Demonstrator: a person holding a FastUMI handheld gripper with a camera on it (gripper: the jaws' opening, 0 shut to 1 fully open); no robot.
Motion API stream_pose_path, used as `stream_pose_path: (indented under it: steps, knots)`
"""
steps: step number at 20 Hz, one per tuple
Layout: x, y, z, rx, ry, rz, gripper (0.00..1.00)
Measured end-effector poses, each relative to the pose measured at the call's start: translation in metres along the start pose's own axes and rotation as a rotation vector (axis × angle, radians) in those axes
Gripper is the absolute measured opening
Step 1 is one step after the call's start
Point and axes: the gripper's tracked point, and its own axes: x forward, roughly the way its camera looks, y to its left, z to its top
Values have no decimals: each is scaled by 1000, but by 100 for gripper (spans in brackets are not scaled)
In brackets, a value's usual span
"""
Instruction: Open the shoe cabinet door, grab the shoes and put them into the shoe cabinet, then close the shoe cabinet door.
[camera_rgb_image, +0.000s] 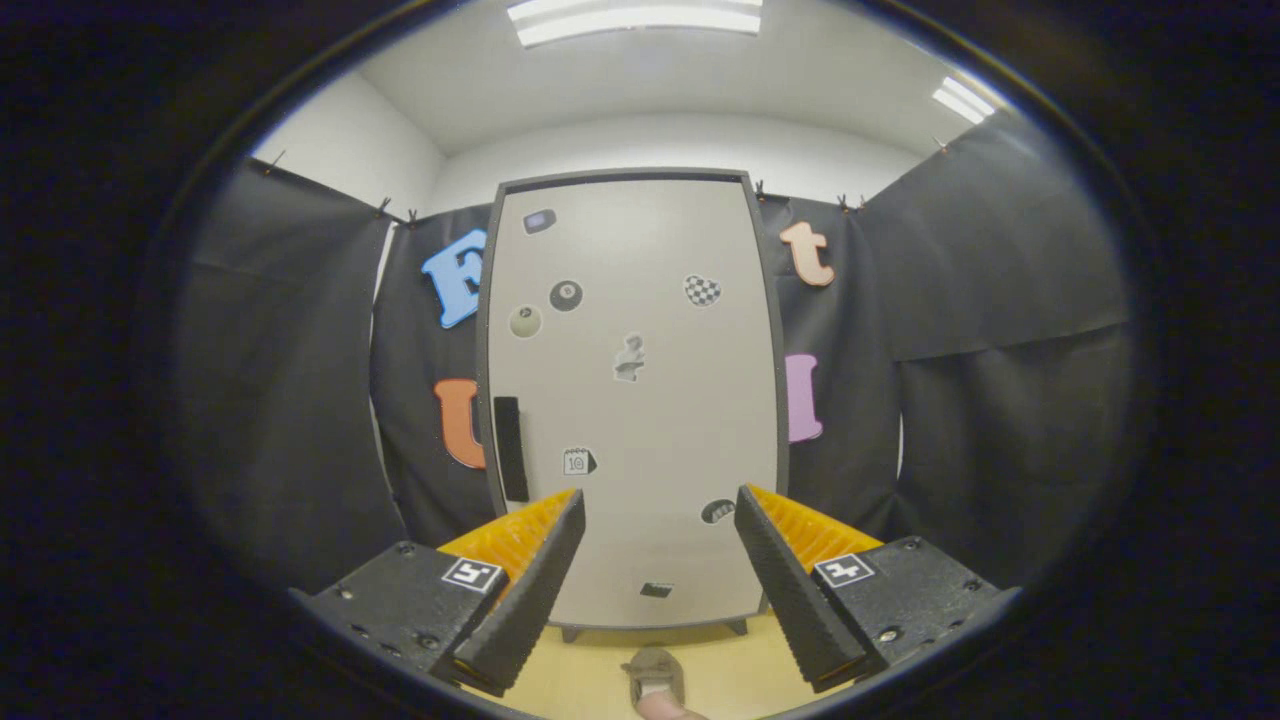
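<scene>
A tall pale grey shoe cabinet (640, 400) stands upright ahead of me on short feet, its door shut and dotted with several small stickers. A dark vertical handle (510, 448) sits at the door's left edge, just above my left finger. My gripper (660, 505) is open, fingers wide apart, with nothing between them; the lower part of the door shows through the gap. A brownish-grey shoe (655, 678) lies on the yellowish floor in front of the cabinet, low between my fingers, partly cut off from sight.
Black cloth walls (1000, 330) close in on both sides and behind the cabinet. The yellowish floor (580, 675) runs from the cabinet's feet toward me. Ceiling lights (635, 18) shine overhead.
</scene>
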Motion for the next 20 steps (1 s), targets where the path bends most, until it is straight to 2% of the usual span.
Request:
stream_pose_path:
  steps: [6,11,13,18,20]
  knots:
    - [50,57,5,40,40,134,98]
    - [98,101,12,-70,-17,169,99]
    - [115,126,5,-98,-10,207,99]
    - [153,150,-22,-78,70,172,98]
    - [171,149,-25,-65,65,147,91]
